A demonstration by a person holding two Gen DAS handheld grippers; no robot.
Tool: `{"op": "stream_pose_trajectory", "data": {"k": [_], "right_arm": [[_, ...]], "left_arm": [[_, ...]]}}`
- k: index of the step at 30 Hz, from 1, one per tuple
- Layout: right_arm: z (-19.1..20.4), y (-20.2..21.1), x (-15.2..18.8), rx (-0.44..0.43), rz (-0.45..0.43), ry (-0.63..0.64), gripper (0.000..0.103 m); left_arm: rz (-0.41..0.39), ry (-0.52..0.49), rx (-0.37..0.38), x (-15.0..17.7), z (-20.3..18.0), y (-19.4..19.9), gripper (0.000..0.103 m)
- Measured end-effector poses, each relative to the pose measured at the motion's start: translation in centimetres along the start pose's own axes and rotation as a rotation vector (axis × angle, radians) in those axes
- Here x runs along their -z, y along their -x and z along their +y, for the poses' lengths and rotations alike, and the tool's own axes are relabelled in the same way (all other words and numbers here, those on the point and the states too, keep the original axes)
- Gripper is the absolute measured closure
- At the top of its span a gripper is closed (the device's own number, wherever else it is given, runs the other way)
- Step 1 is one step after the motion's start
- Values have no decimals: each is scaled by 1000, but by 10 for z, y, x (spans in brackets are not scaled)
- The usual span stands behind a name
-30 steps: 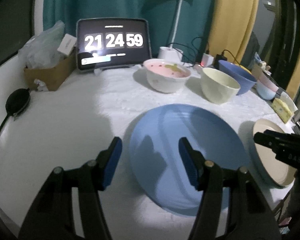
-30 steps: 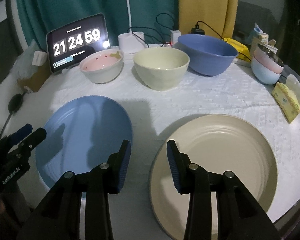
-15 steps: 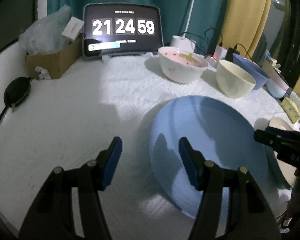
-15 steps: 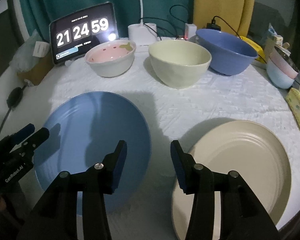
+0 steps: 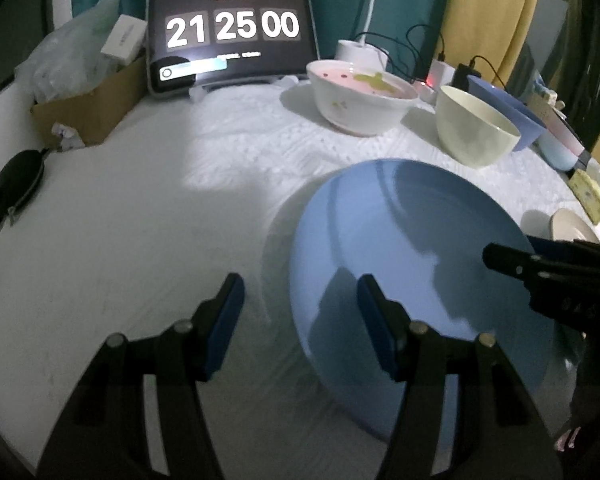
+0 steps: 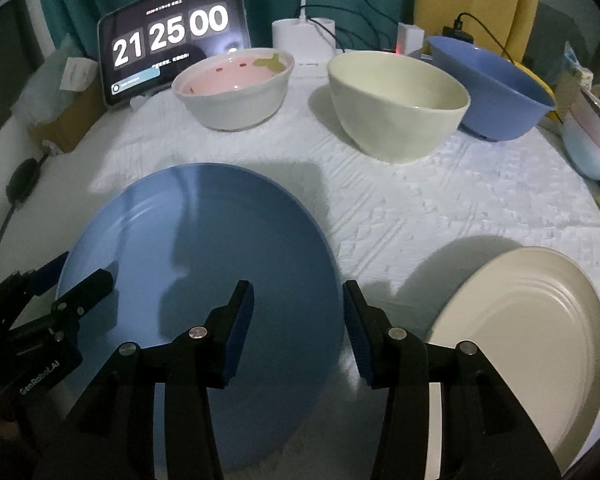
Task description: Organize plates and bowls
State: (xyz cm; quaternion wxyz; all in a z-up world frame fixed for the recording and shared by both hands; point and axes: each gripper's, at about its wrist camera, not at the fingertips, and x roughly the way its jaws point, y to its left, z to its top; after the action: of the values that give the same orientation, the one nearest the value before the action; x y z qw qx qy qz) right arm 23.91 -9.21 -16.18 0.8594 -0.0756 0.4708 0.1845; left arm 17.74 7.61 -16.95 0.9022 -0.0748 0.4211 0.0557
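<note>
The pink-lined bowl (image 6: 234, 90) stands just right of the tablet clock (image 6: 168, 58), which reads 21 25 00; its white outside carries small printed marks, and its pink inside shows a few dark red dots and an olive-green patch near the far rim, though whether that is print or food cannot be told. Further right of the clock sits the cream bowl (image 6: 398, 106), plain and with nothing visible in it, and beyond that, touching or nearly touching it, the blue bowl (image 6: 496, 92), whose inside is mostly hidden from here. Still further right, at the worktop (image 6: 420, 208) edge, is a stack of 2 small bowls (image 6: 590, 144), pink nested in pale blue.

In front of the clock, nearer the cameras, the blue plate (image 6: 204, 256) lies flat on the white textured cloth: round, glossy, with faint concentric rings near its rim. To its right, well apart, the cream plate (image 6: 516, 340) shows raised rings around its rim.

The left tool (image 5: 300, 320) is spread wide, holding nothing, its right finger over the blue plate's near-left edge. The right tool (image 6: 298, 328) is likewise spread and grips nothing, straddling the blue plate's right rim.
</note>
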Motion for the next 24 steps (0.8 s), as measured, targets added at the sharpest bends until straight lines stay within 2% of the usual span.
{"op": "stream_pose_trajectory", "data": {"k": [3,6,11,24], "right_arm": [[1,-1,0,1,-8,14,56],[0,-1,-1,4,-13,21,61],[3,1,1,-5,-22,53,69],[0,17,3,-6,-58,50,70]], "left_arm": [[-2,-5,-1,0,0,0,44],[-4,-12,2,-1,-2,-1,51],[-6,-27,16,0,-9,1,54],[-18,-21,33,4,-14,12,54]]}}
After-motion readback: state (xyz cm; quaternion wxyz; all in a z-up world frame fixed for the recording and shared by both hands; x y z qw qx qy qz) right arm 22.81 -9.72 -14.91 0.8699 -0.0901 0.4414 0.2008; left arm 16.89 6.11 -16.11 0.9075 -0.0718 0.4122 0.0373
